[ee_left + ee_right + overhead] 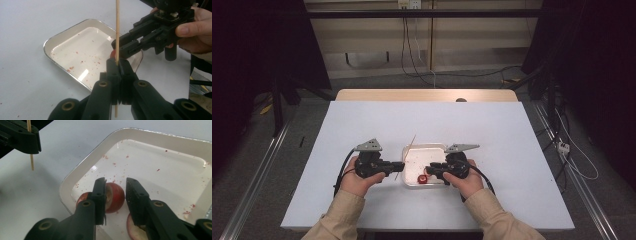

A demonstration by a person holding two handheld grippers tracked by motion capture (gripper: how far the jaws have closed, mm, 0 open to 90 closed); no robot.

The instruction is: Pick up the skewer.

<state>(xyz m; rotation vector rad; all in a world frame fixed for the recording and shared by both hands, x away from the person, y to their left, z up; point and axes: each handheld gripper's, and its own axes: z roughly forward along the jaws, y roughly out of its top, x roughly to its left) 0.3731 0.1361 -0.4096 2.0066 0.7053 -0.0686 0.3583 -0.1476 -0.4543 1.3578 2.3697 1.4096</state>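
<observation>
My left gripper (119, 62) is shut on a thin wooden skewer (117, 30), which stands upright through its jaws just left of a white tray (65, 31). In the high view the skewer (406, 155) slants past the tray's left rim (412, 148). My right gripper (115, 185) hangs over the tray's near corner with a red-skinned fruit piece (116, 196) between its jaws. The piece rests against the left jaw, and a gap shows at the right jaw. A second pale slice (132, 228) lies under the right jaw. The two grippers' tips nearly meet.
The tray's floor (162, 175) is wet and speckled with red crumbs. White table surface (492, 130) spreads on all sides of the tray. Dark frames, rails and cables stand beyond the table's edges.
</observation>
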